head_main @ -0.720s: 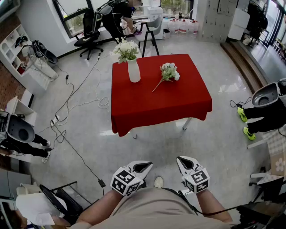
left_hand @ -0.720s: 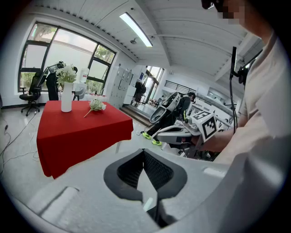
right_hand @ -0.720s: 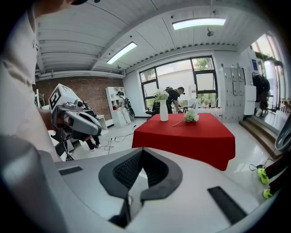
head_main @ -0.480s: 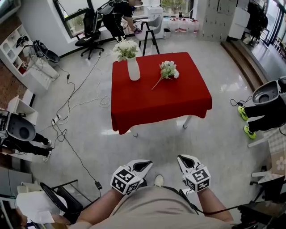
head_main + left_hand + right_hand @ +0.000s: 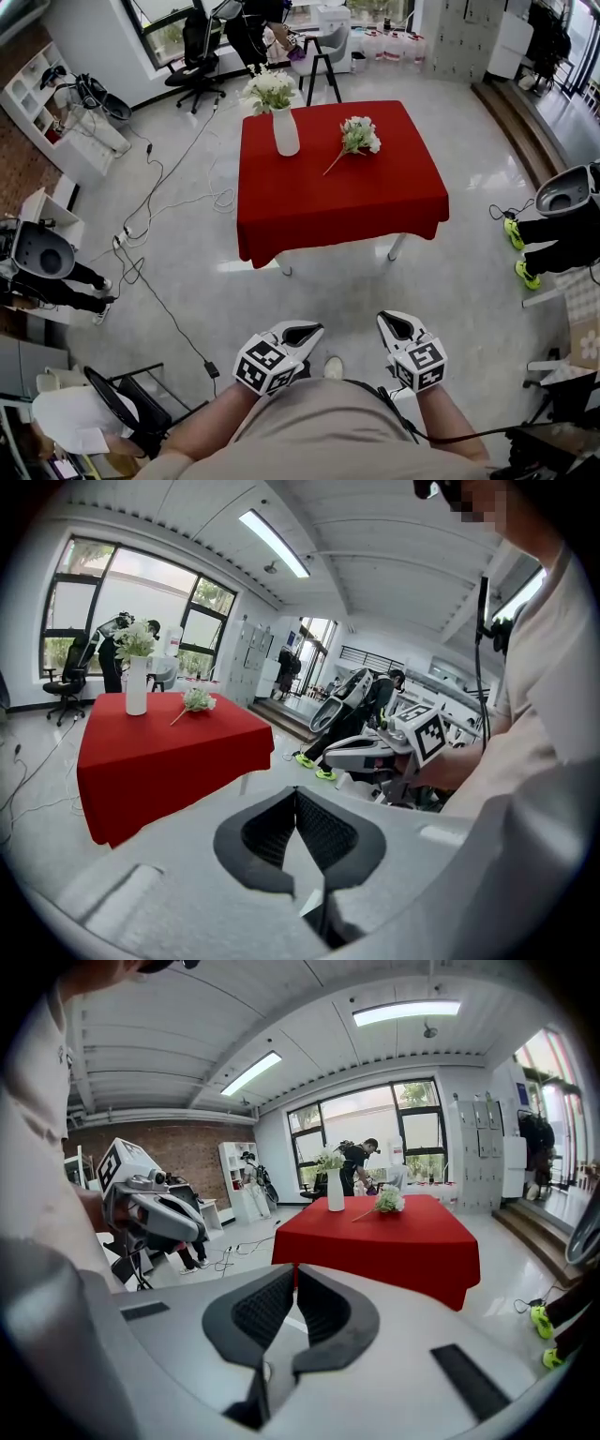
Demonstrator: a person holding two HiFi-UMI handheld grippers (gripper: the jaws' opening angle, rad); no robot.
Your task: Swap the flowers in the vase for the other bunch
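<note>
Cloth (image 5: 347,202) of plain red drapes the square table (image 5: 281,239) and hangs in soft folds at its corners. At the table's far left corner a slim, smooth white vase (image 5: 285,131) stands upright and holds a full bunch of white flowers (image 5: 270,90). Right of it, near the middle of the table's far side, the other bunch (image 5: 358,137) lies flat on the cloth, its thin stem angled toward the near left. Well short of the table's near edge, the left gripper (image 5: 302,331) and right gripper (image 5: 395,324) sit close to the person's body. The head view hides their gripping faces. The left gripper view shows ribbed dark pads (image 5: 323,829) pressed together on nothing. The right gripper view shows that gripper's pads (image 5: 262,1309) likewise closed and empty, with a brick wall (image 5: 187,1162) beyond the table's left.
</note>
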